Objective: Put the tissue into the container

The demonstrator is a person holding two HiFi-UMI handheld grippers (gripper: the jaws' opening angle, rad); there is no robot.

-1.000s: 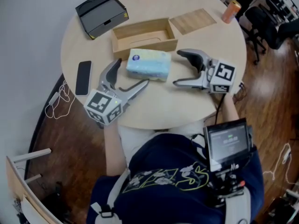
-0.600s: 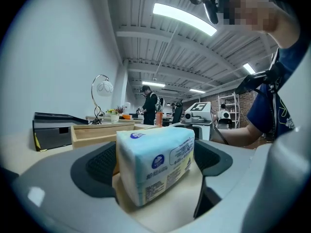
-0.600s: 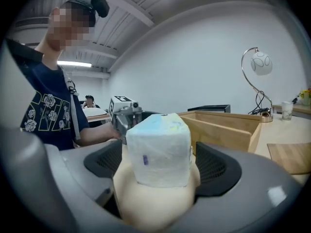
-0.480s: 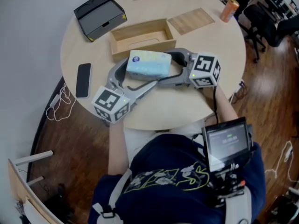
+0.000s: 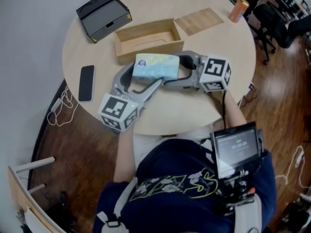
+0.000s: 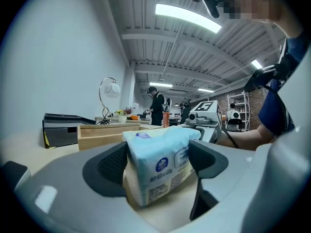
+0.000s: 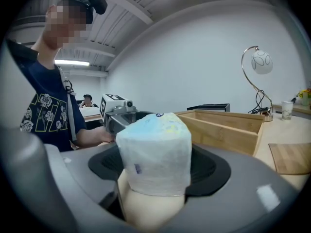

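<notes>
**Pale wood tabletop, tissue pack caught at both ends**

Pale wood makes up the round table [image 5: 194, 110], which fills most of the head view. Toward its far side lies the open wooden container [image 5: 150, 47], a long shallow box with nothing visible inside. To the left of it sits a black tray [image 5: 103, 14], set at an angle near the table edge. To the right of the container lies a flat wooden lid [image 5: 200, 22].

The left gripper [image 5: 141, 76] reaches in from the near left. Its jaws have just been closing and now pinch the left end of the tissue pack [image 5: 155, 66], with a pad against each side. The right gripper [image 5: 175, 72] comes in from the right. Its jaws have also just been closing, and they press on the pack's other end. Seen along those jaws, the soft wrapper fills the gap between the two pads.

The light blue tissue pack lies on the table just in front of the container's near wall, outside the box. A black phone [image 5: 86, 83] lies flat near the left edge, well apart from the pack. An orange can [image 5: 239, 10] stands at the far right edge.
</notes>
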